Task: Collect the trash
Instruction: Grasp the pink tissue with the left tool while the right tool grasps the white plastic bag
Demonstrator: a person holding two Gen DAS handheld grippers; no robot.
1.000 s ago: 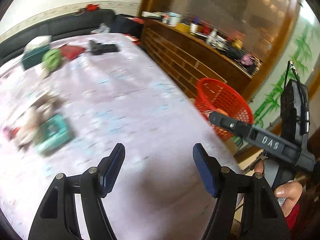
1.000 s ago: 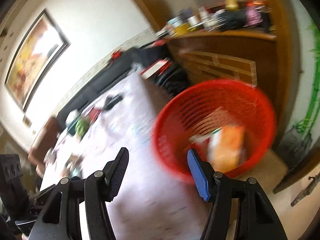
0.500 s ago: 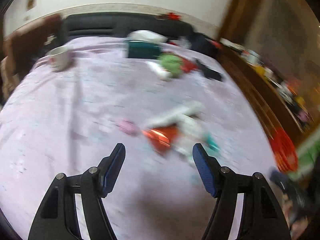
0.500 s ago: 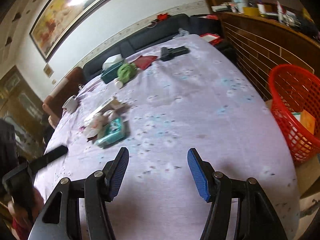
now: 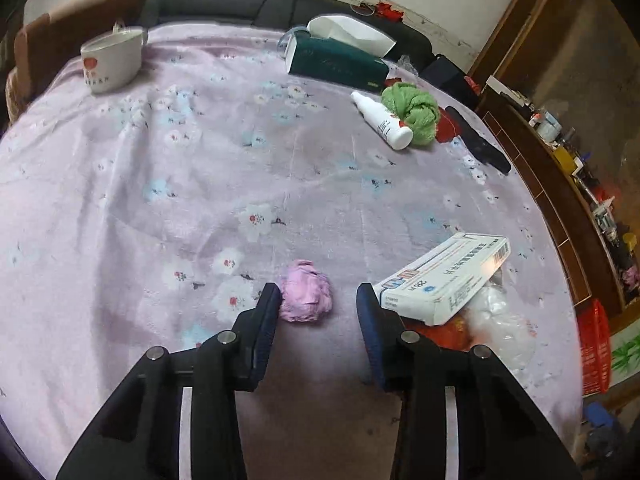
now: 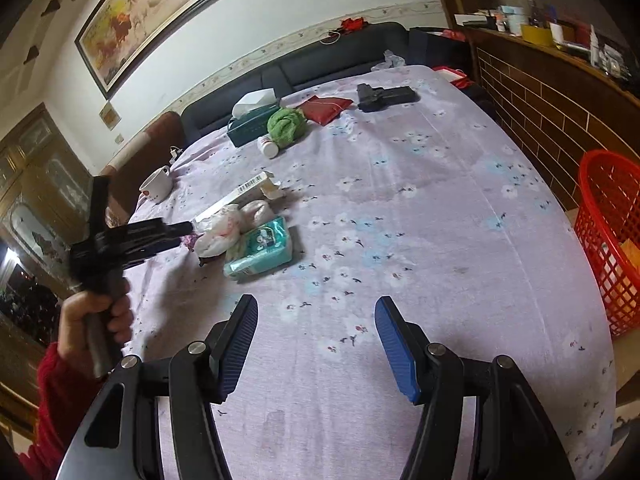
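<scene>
While the left tongs (image 5: 316, 304) close over the desk (image 5: 200, 168), a crumpled pink wad (image 5: 306, 297) lies between their tips, touching the left pad, with the right pad still apart from it. Just right of them a white carton (image 5: 444, 280) rests on a trash heap. Spread and empty, the right tongs (image 6: 316, 326) hover above bare cloth; far right stands the red basket (image 6: 612, 240).

Dim, soft indoor light, fisheye-bent dark edges, glare on the painting (image 6: 160, 12).
</scene>
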